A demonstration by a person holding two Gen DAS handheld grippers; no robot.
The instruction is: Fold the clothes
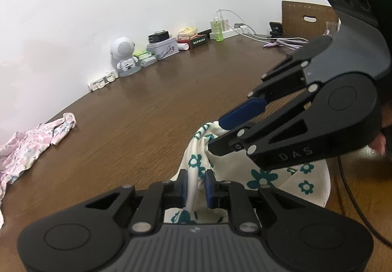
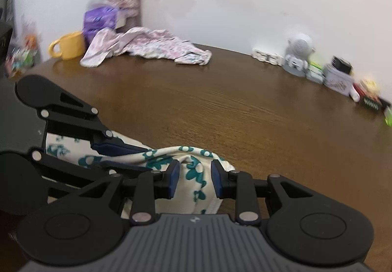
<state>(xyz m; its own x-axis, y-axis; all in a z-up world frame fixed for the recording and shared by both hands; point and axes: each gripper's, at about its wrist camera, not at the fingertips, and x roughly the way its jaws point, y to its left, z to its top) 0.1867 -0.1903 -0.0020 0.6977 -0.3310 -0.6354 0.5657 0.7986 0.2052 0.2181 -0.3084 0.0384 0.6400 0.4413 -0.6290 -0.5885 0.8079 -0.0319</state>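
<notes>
The cream garment [image 1: 196, 169] with teal flowers (bunched, creased) lies at the near edge of the brown table [image 1: 152, 110]. A fold runs between the left gripper [image 1: 196, 188] pads, pinched; the right gripper [image 2: 194, 180] clamps another bunch.

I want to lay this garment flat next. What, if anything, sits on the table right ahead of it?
Nothing visible does. The cream floral garment hangs between the left gripper and right gripper, and the wooden table ahead is bare. The pink garment and the clutter lie far back by the wall.
</notes>
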